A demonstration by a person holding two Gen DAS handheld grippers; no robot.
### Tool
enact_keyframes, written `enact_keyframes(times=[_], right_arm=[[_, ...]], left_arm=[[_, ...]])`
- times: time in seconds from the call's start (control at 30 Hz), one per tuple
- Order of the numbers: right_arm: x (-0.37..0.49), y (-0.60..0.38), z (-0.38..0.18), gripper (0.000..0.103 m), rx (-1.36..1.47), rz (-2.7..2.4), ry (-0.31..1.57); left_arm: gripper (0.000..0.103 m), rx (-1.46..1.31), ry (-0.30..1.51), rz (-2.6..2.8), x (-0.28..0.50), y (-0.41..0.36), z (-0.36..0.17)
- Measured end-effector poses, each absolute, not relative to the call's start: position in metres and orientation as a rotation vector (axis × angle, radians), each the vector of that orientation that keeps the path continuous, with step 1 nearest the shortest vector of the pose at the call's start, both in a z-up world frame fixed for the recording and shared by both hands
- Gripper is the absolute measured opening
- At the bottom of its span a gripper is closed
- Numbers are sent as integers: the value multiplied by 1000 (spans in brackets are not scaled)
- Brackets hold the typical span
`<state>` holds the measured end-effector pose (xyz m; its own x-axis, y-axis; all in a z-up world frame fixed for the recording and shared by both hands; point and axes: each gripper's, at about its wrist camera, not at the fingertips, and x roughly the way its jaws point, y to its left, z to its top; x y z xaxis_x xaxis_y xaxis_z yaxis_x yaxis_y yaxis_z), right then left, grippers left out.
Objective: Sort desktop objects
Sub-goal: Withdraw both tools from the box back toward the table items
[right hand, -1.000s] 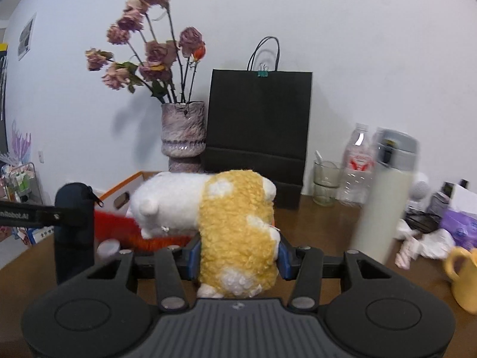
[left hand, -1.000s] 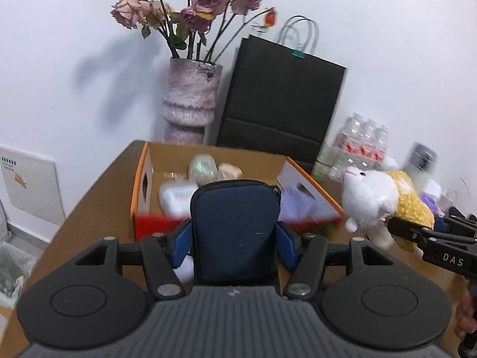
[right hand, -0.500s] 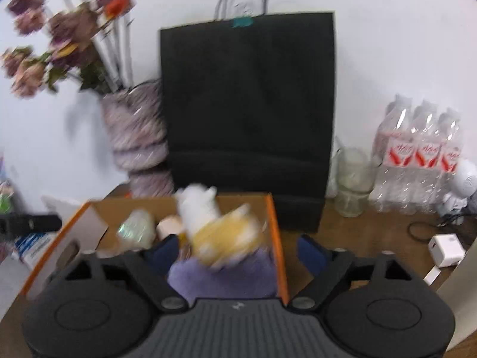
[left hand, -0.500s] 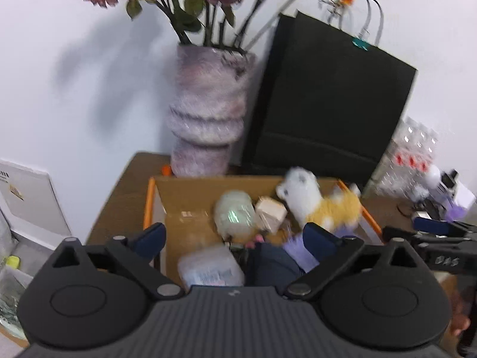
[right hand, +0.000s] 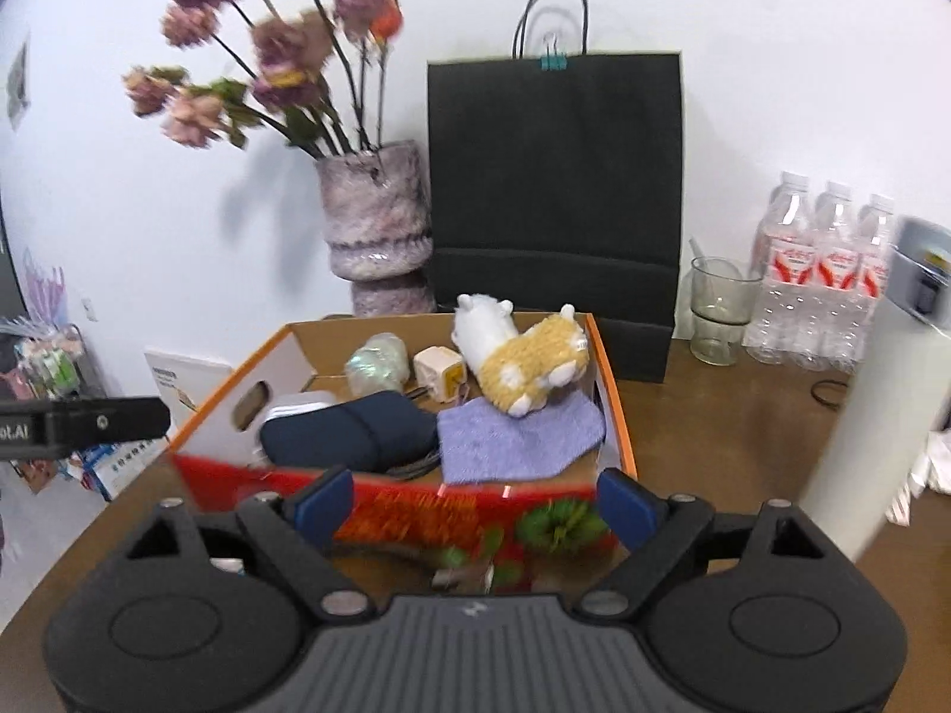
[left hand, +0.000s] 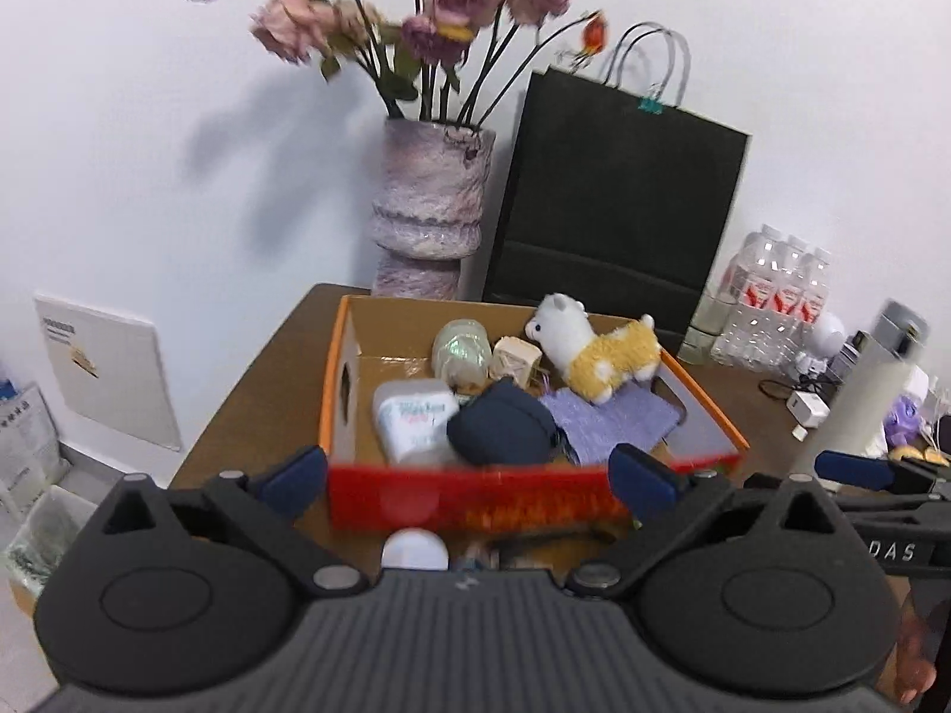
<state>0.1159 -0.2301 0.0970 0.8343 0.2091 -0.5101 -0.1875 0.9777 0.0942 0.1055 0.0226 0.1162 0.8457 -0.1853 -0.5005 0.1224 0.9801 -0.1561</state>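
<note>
An orange-rimmed cardboard box (left hand: 345, 380) with a red front stands on the brown table. Inside it lie a navy pouch (left hand: 499, 431), a white-and-yellow plush alpaca (left hand: 600, 350) on a purple cloth (left hand: 612, 422), a white wipes pack (left hand: 413, 419), a shiny ball (left hand: 460, 347) and a small cube (left hand: 514, 356). My left gripper (left hand: 469, 475) hangs before the box's front wall, its jaws opening with nothing between the pads. My right gripper (right hand: 474, 504) stands open and empty before the same wall (right hand: 416, 511). The right wrist view shows the pouch (right hand: 350, 431) and the alpaca (right hand: 523, 356) too.
Behind the box stand a mottled vase (left hand: 431, 208) of dried flowers and a black paper bag (left hand: 612, 214). At the right are water bottles (right hand: 826, 273), a glass (right hand: 719, 309) and a tall white tumbler (right hand: 874, 404). A white round thing (left hand: 414, 546) lies before the box.
A second ago the left gripper was shut on the pouch and the right on the alpaca. Both things now lie in the box. Both grippers have opened and drawn back.
</note>
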Motion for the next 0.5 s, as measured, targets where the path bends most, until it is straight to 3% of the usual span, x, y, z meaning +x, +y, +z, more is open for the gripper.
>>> enact_keyframes(times=[0.13,0.27,0.5], right_arm=[[65,-224,90,91,-6,215,511],[14,-219,78,99,-41,232,456],[-61,-208,45,99,-129,261,452]], left_arm=[[103,-99,507,-118,46,18,103],[103,-71,487,-72,-7,12,85],[103,-162,531,-81,-74,11,46]])
